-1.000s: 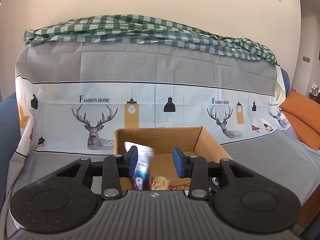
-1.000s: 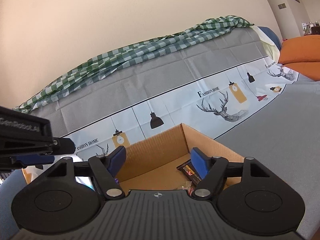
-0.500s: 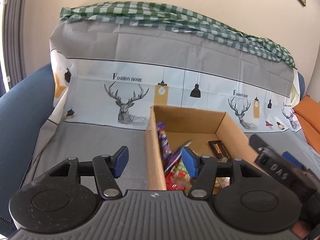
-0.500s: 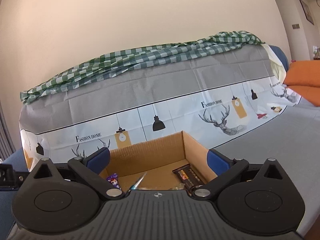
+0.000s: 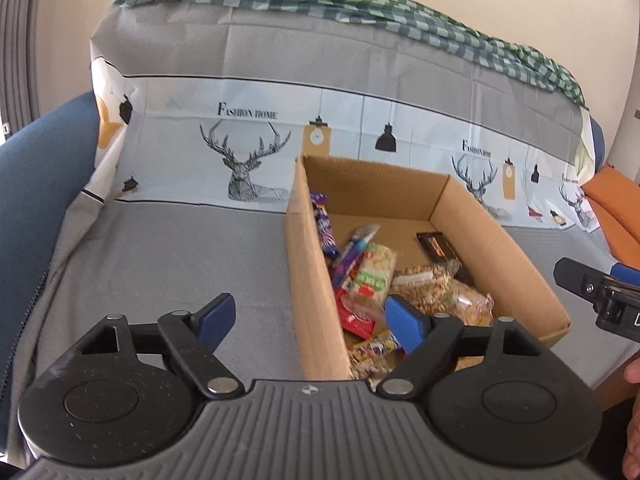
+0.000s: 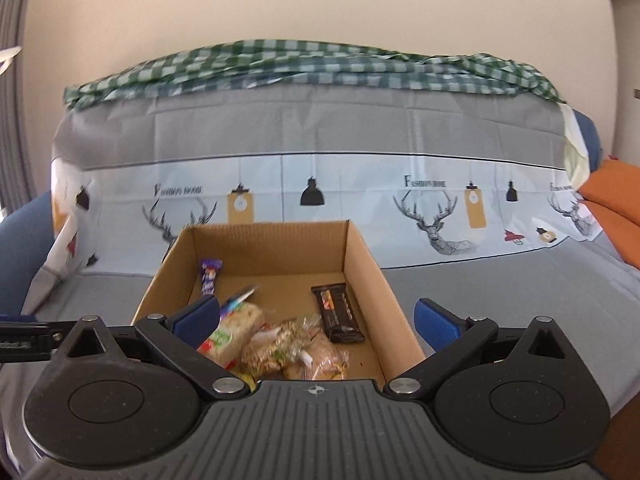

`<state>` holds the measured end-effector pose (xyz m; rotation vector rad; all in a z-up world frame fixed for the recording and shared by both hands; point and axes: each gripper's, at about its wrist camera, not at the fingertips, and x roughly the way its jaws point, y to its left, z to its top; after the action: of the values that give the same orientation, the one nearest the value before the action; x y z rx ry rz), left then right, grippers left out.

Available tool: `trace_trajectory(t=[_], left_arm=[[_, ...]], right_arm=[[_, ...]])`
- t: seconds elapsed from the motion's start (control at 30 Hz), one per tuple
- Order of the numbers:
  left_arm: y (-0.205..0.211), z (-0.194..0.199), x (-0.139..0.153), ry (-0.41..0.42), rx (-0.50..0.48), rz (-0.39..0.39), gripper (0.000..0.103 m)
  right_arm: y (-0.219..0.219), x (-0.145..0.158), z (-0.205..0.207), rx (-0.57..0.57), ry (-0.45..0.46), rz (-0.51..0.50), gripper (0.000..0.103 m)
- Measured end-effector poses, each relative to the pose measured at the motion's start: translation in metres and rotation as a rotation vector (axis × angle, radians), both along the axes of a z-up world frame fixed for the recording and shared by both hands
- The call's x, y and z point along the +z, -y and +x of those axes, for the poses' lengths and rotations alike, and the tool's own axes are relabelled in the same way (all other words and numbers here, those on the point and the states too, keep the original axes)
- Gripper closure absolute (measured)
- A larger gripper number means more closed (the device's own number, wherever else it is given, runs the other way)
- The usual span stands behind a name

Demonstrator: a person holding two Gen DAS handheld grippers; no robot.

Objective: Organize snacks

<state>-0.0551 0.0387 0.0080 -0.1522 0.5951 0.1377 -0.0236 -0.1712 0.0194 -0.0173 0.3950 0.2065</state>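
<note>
Cardboard box (image 6: 362, 264) of snacks sits on the grey-covered sofa seat (image 5: 180, 264), with both my claws spread wide and holding nothing.

Inside the box I see a purple wrapper (image 6: 209, 278) against its left wall, a dark chocolate bar (image 6: 338, 313) near its right wall, and a green-labelled pack (image 6: 232, 334) beside clear nut bags (image 6: 292, 350) at its near end. My left gripper (image 5: 308, 314), jaws just opened further, straddles the box's left wall; my right gripper (image 6: 318, 316) spans the near opening.
</note>
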Motion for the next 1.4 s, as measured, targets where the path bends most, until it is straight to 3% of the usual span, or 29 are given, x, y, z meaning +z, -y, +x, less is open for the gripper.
trace_trajectory(t=[0.1, 0.17, 0.2, 0.3, 0.5, 0.7, 1.4], left_arm=[[0.020, 0.000, -0.024, -0.043, -0.068, 0.033, 0.015], [0.033, 0.002, -0.032, -0.082, -0.099, 0.072, 0.007], [0.037, 0.002, -0.032, -0.077, -0.108, 0.084, 0.001], [0.045, 0.006, -0.034, -0.065, -0.133, 0.112, 0.001], [0.038, 0.023, -0.038, -0.117, -0.080, 0.027, 0.001], [0.039, 0.021, -0.033, -0.080, -0.066, 0.018, 0.001], [0.041, 0.015, -0.031, -0.039, -0.095, 0.026, 0.001]], right_arm=[[0.002, -0.016, -0.001, 0.002, -0.043, -0.016, 0.001], [0.002, -0.025, 0.001, 0.021, -0.085, -0.004, 0.001], [0.002, -0.029, 0.002, 0.028, -0.104, -0.003, 0.001], [0.003, -0.038, 0.010, 0.009, -0.134, -0.044, 0.001], [0.009, -0.046, 0.023, -0.006, -0.181, -0.030, 0.001], [-0.003, -0.046, 0.020, 0.023, -0.160, -0.090, 0.001], [0.000, -0.046, 0.021, 0.038, -0.156, -0.069, 0.001]])
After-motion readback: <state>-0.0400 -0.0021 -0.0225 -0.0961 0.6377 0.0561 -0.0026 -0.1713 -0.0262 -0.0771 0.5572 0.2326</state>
